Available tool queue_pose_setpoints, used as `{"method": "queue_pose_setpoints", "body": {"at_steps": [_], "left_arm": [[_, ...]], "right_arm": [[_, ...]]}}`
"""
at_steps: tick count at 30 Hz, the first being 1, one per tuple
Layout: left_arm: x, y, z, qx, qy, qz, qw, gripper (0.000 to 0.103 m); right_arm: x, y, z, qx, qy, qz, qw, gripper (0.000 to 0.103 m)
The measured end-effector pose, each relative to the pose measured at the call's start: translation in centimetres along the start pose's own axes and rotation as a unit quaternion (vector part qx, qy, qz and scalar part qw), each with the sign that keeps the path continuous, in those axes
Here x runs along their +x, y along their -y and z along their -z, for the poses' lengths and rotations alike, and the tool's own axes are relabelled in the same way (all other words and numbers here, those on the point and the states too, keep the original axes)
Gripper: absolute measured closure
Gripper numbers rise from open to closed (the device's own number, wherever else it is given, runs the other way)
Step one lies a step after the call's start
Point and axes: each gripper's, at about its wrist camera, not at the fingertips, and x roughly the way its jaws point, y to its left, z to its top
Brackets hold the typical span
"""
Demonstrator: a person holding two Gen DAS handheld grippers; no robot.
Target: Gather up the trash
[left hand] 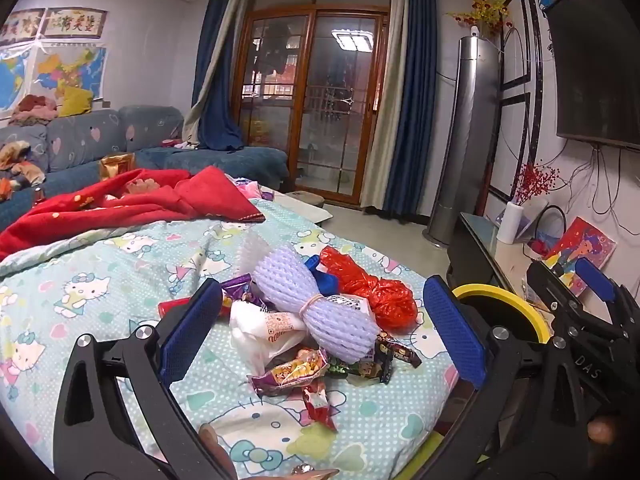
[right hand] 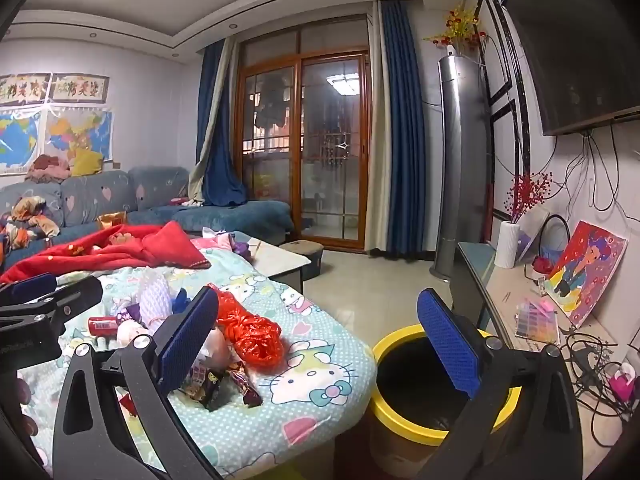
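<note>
Hovering, we logged the left gripper [left hand: 320, 332], fingers spread, nearer the lilac foam-net sleeve [left hand: 316, 304] at twelve o'clock; the right gripper [right hand: 320, 340] gaped too.

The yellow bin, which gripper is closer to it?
Right. The right gripper hangs with one finger over the bin's rim. The left gripper is over the trash pile on the bed, the bin off to its right.

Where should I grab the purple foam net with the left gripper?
Grip the purple foam net at its rubber-banded waist, its narrowest point. The left gripper is already open around it; come straight in from the near side, one finger on each side.
</note>
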Motion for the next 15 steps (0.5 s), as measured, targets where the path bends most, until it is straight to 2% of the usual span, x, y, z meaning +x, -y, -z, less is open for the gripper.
{"method": "queue_pose_setpoints", "body": {"at_steps": [15], "left_arm": [[-0.04, 0.02, 0.37, -0.007, -0.002, 0.008, 0.9999, 0.011]], "right_arm": [[-0.4, -0.02, -0.23, -0.002, 0.004, 0.0, 1.0, 0.006]]}}
